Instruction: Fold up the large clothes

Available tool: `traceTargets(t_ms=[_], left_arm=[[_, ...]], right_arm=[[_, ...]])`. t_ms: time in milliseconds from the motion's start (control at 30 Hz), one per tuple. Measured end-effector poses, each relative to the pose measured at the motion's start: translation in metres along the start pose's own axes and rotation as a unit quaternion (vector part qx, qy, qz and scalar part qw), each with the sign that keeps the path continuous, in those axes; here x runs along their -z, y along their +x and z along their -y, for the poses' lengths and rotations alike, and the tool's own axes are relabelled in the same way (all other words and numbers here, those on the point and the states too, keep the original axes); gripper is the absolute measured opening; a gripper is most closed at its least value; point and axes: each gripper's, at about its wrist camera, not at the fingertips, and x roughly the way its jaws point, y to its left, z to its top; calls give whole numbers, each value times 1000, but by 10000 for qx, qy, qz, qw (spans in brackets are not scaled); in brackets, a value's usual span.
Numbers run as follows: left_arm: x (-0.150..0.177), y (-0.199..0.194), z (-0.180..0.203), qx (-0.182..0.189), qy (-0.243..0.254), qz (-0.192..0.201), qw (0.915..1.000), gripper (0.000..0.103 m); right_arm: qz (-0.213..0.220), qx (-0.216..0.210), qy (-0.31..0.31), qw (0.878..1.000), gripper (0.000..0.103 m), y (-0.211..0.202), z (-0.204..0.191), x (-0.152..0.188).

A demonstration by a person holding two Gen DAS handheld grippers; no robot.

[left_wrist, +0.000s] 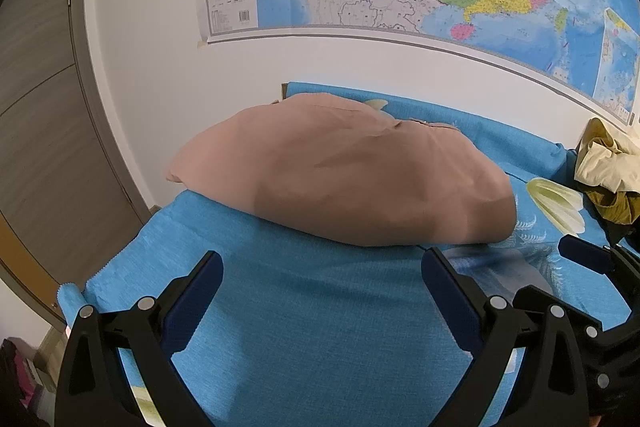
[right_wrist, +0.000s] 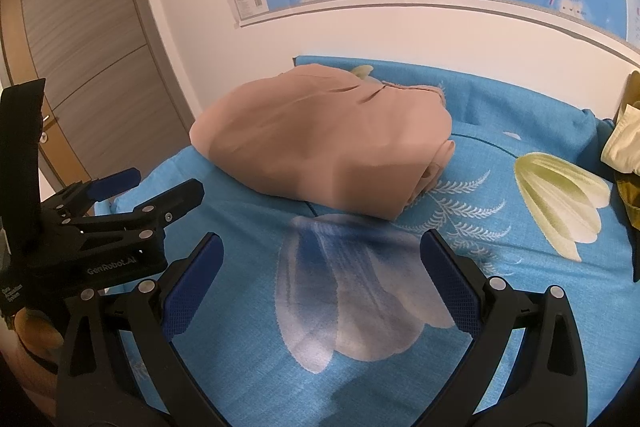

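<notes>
One folded tan garment (left_wrist: 344, 179) lay on the blue floral sheet (left_wrist: 304, 307), its long axis running left to right. Both the left gripper (left_wrist: 320, 279) and right gripper (right_wrist: 320, 267) hovered before it, jaws spread and empty.

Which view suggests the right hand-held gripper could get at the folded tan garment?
Probably both: the right hand-held gripper is open, with only bare blue cloth before the tan garment.
</notes>
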Motion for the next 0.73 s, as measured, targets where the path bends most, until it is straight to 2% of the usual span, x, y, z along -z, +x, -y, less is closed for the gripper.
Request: traceTargets(t_ms=[400,600,733], left_arm=[[0,-9,8,10,161,190,9997,96],[0,-9,12,68,152,77,9998,96],[0,-11,18,317,132,55,9994,96]], right_arm=[[41,0,11,10000,97,-4,-2,1],[58,15,45,10000,97,-8,-1,2],[98,66,133,9998,97,-15,5,3]])
